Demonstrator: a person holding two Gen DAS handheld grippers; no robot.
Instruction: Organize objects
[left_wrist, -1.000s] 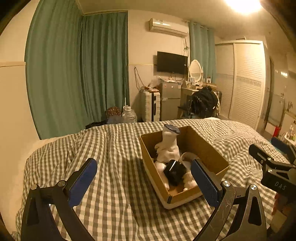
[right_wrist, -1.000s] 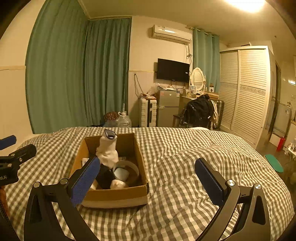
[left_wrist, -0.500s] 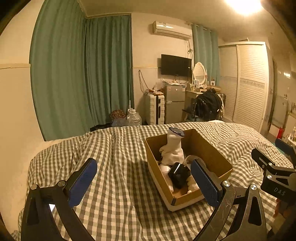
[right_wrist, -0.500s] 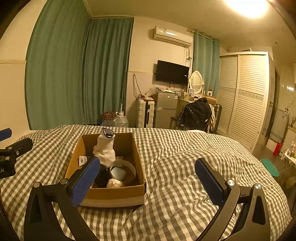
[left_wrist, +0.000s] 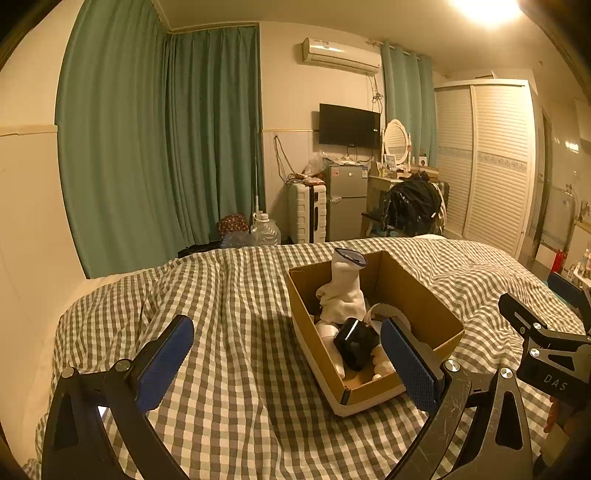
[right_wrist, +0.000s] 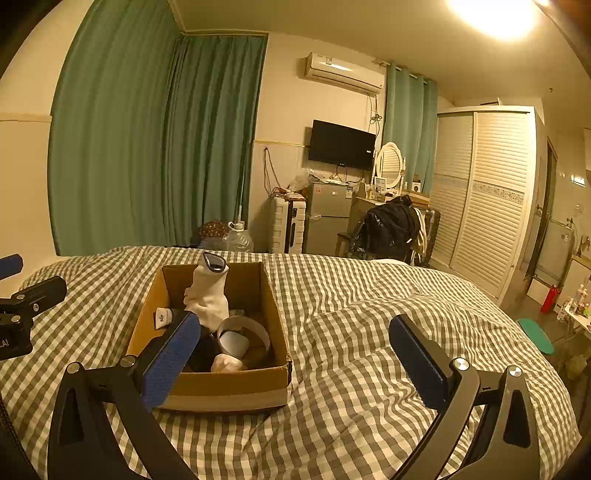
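On the bed, mid-scene: one cardboard box (right_wrist: 221, 384) sat on the checked duvet (right_wrist: 369, 332), left of centre in my right view, right of centre in my left.
Box contents: one white sock (right_wrist: 207, 299) stood upright at the far end; one tape roll (right_wrist: 243, 332), one black item (left_wrist: 354, 343), one small white tube (right_wrist: 162, 317) lay nearer.
Left gripper (left_wrist: 284, 362): fingers spread wide, holding nothing, above the duvet left of the box.
Right gripper (right_wrist: 291, 362): fingers wide, empty, near the box's right wall.
Step, as I judged it: nothing lay loose outside, so sorting looked nearly finished.
Doing it well: lower straight in, avoid toppling the sock.
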